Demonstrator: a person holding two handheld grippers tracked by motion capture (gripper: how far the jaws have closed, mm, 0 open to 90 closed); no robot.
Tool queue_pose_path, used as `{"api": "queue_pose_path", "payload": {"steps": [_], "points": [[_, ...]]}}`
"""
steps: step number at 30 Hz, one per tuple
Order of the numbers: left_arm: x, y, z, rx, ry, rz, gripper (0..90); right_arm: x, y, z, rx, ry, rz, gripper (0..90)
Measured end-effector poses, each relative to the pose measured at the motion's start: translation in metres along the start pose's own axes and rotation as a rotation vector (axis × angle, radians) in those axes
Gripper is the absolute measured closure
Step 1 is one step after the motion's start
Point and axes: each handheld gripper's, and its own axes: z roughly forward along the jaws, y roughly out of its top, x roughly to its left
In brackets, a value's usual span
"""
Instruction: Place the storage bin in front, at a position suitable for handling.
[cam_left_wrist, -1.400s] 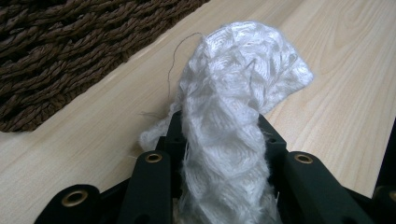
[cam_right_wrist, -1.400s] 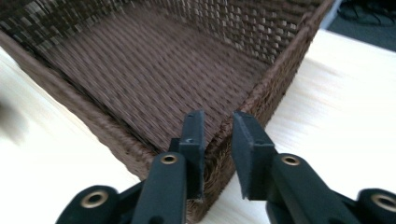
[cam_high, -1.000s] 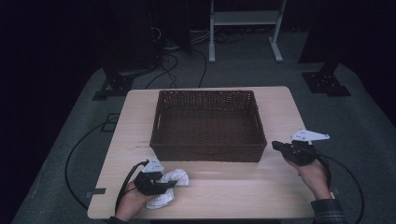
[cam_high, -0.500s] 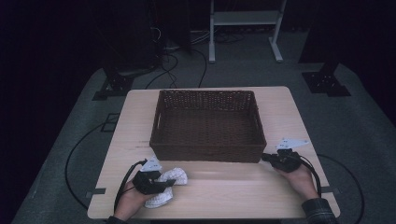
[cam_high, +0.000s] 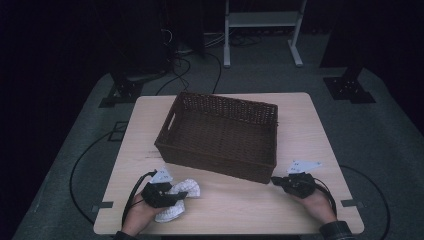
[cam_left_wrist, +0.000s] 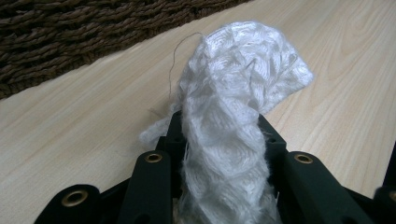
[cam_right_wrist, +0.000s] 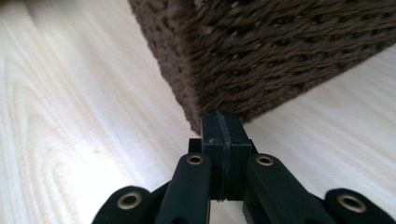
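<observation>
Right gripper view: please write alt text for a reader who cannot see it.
The right gripper, jaws shut together with nothing between them, points at the near corner of a dark brown wicker basket. The basket stands on a light wooden table.

we count one brown wicker basket (cam_high: 220, 135) standing on one wooden table (cam_high: 305, 130), and one white knitted cloth (cam_high: 181, 192) lying on that table. we count two hand-held grippers, the left hand-held gripper (cam_high: 167, 195) and the right hand-held gripper (cam_high: 280, 181), each in one of the person's two hands, and two cables trailing from them, one apiece. beyond the table we count one pale metal frame (cam_high: 262, 20) with two legs on the floor, and two dark flat stand bases, one at either far corner of the table.
</observation>
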Motion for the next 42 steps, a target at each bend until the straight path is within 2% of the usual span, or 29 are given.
{"api": "queue_pose_path", "payload": {"steps": [2,4,7,10,13,14,17,20,25,28,33,37,42], "points": [[0.000,0.000,0.000,0.001,0.001,-0.004,65.4,0.001,0.000,0.000,-0.002,-0.009,-0.002,87.7],[0.001,0.000,-0.001,-0.008,0.003,-0.008,65.4,0.000,-0.001,-0.001,-0.009,-0.035,0.019,73.9],[0.002,-0.001,-0.001,-0.005,0.004,-0.010,65.4,-0.004,-0.003,-0.001,-0.012,-0.038,0.052,61.7],[0.003,0.000,-0.002,-0.012,0.007,-0.018,65.4,-0.005,-0.004,-0.001,-0.017,-0.063,0.068,53.0],[0.004,-0.001,-0.002,-0.011,0.009,-0.016,65.4,-0.005,-0.004,0.000,-0.014,-0.063,0.087,48.2],[0.004,-0.001,-0.002,-0.008,0.012,-0.016,65.4,-0.007,-0.004,0.001,-0.007,-0.045,0.102,43.6],[0.006,-0.001,-0.003,-0.013,0.014,-0.020,65.4,-0.005,-0.004,0.001,-0.003,-0.053,0.102,40.4],[0.006,-0.002,-0.004,-0.012,0.018,-0.023,65.4,-0.001,-0.003,0.003,0.011,-0.038,0.094,36.1],[0.008,-0.002,-0.005,-0.018,0.023,-0.027,65.4,0.010,0.001,0.015,0.023,-0.072,0.074,32.0],[0.009,-0.003,-0.005,-0.015,0.028,-0.028,65.4,0.012,0.003,0.024,0.026,-0.093,0.073,31.0],[0.011,-0.003,-0.007,-0.021,0.033,-0.035,65.4,0.014,0.004,0.031,-0.008,-0.116,0.072,29.5],[0.013,-0.004,-0.008,-0.027,0.042,-0.044,65.4,0.018,0.005,0.033,-0.004,-0.147,0.040,31.2],[0.019,-0.005,-0.013,-0.039,0.063,-0.058,65.4,0.018,0.005,0.033,-0.005,-0.145,0.034,33.5]]}}
